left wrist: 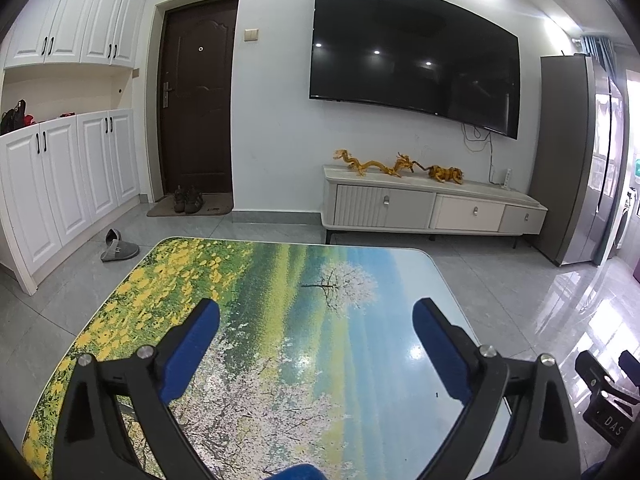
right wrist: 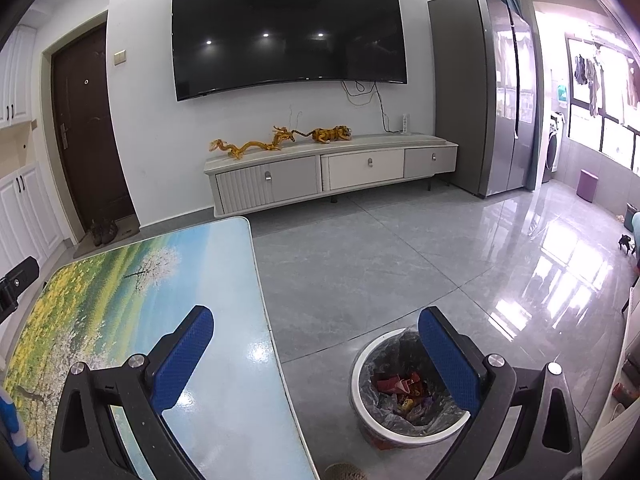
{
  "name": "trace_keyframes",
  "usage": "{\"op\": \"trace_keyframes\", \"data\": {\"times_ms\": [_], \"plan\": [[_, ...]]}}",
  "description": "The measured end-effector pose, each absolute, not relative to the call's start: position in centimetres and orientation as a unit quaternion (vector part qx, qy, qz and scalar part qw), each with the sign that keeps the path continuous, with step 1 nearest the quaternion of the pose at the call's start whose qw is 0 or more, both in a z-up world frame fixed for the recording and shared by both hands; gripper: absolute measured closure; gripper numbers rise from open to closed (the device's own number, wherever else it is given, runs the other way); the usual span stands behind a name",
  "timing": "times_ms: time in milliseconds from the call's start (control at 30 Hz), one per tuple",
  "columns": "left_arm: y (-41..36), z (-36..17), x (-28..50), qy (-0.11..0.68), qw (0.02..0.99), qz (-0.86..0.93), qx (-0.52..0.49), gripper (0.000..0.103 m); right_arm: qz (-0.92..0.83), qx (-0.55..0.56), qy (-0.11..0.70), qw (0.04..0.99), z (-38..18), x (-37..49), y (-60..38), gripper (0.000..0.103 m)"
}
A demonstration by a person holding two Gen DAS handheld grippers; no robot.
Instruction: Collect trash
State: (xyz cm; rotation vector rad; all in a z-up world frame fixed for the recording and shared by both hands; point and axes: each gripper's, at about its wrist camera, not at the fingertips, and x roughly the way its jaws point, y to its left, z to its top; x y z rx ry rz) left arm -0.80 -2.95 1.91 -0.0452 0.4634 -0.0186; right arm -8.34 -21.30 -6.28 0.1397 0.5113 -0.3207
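Readable writing: only the white letters "DAS" on a black clamp block (left wrist: 608, 420) at the lower right of the left wrist view.

We are seeing the left gripper (left wrist: 316, 312) hanging over the glossy surface printed with a yellow-flower meadow and a white blossoming tree (left wrist: 280, 280); its blue-padded jaws are standing wide, nothing between them. No trash is lying on the part of the surface in view.

The right gripper (right wrist: 314, 318) is sitting over the surface's right edge, jaws likewise wide and empty. Its left pad (right wrist: 184, 356) is showing over the surface (right wrist: 224, 264), its right pad (right wrist: 448, 360) in front of the round white trash bin lined with a grey plastic bag (right wrist: 360, 376). The bin is standing on the floor just beside the surface's edge, below the jaws. Red and orange wrappers (right wrist: 400, 388) are lying at the bottom of the bag.

Beyond the surface's rounded far corners, grey glossy floor tiles (right wrist: 400, 256) are running open toward the white low TV cabinet (right wrist: 332, 176), the large wall-mounted black television (right wrist: 288, 32) and the tall grey refrigerator (right wrist: 480, 100). A grey slipper (left wrist: 118, 246) is lying on the floor left of the surface, near the white cupboards (left wrist: 68, 184).
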Motion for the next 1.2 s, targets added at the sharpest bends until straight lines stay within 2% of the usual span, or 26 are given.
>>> {"op": "trace_keyframes", "data": {"times_ms": [1200], "plan": [[-4.4,1.0,-1.0,0.239,0.971,-0.032,0.001,0.001,-0.177,0.065,0.246,0.951,-6.5,-8.6,-21.5,0.0]]}}
